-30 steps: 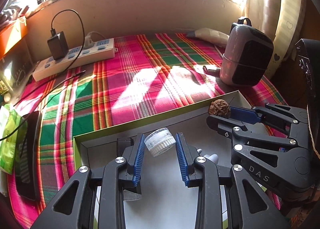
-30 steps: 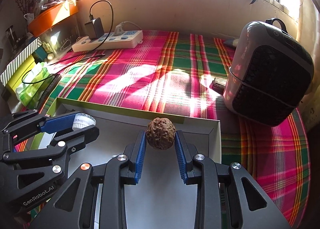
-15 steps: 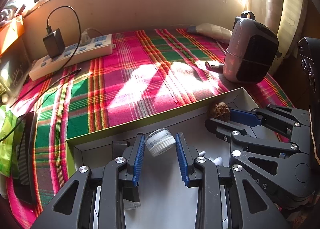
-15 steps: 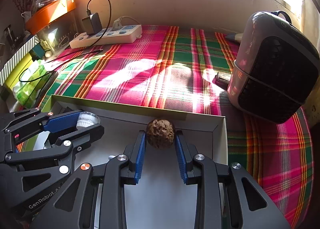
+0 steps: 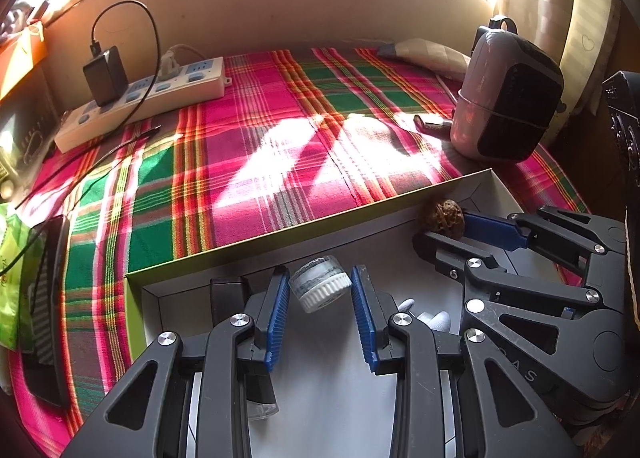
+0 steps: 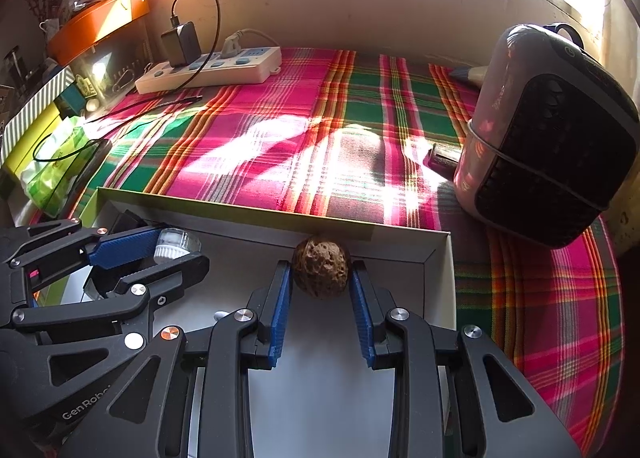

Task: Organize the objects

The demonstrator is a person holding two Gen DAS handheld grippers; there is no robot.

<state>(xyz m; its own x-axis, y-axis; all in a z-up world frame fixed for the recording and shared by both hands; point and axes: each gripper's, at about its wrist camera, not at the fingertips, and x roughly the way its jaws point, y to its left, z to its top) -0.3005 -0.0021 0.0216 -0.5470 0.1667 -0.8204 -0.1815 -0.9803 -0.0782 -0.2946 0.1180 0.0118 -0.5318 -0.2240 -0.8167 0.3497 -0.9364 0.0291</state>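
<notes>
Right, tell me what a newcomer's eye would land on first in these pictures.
The bright pink and green checked cloth fills the middle, streaked with sunlight. Over the white box at the near edge, the left hand-held gripper grips a small clear jar with a white lid, and the right hand-held gripper grips a wrinkled brown nut. A rounded grey heater stands at the right and a white power strip lies at the back left.

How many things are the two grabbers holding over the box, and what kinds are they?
Small jar with a white lid, in the left gripper: 1
Brown wrinkly nut, in the right gripper: 1
Total held: 2
Both hang over the white box.
</notes>
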